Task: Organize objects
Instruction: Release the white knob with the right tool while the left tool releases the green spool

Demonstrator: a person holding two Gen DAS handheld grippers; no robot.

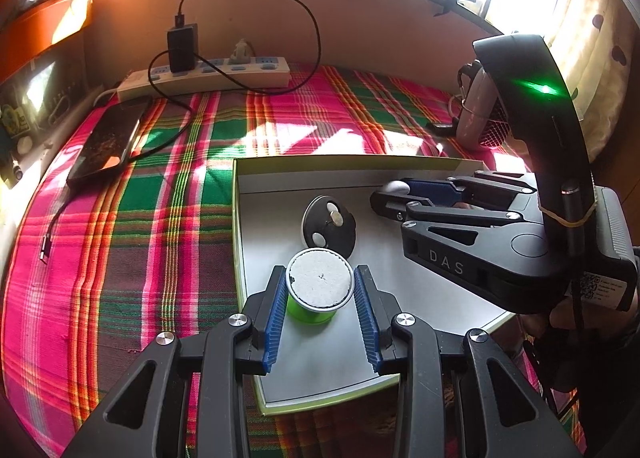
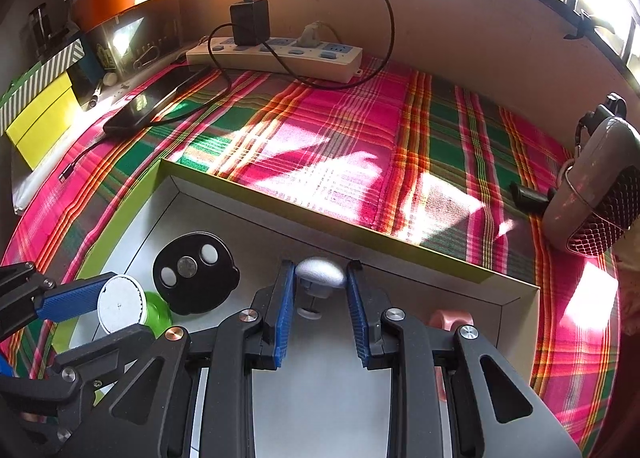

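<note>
A small green pot (image 1: 310,312) with a white lid (image 1: 320,278) stands upright in the shallow white box (image 1: 400,298), near its left wall. My left gripper (image 1: 320,270) is shut on the pot, one blue pad on each side of the lid. The right wrist view shows the same grip (image 2: 120,310) at lower left. My right gripper (image 2: 320,264) is shut on a small white knob-shaped piece (image 2: 320,272) by the box's far wall (image 2: 400,254). In the left wrist view it (image 1: 390,198) reaches in from the right. A black disc (image 1: 328,226) with a coin on it lies between the two.
A pink tape roll (image 2: 450,320) sits in the box beside my right fingers. On the plaid cloth (image 2: 340,130) lie a power strip (image 2: 276,58) with a black charger (image 2: 248,22), a dark phone (image 2: 156,102) on a cable, and a grey mesh-fronted device (image 2: 592,194) at far right. Boxes (image 2: 44,114) stand at the left.
</note>
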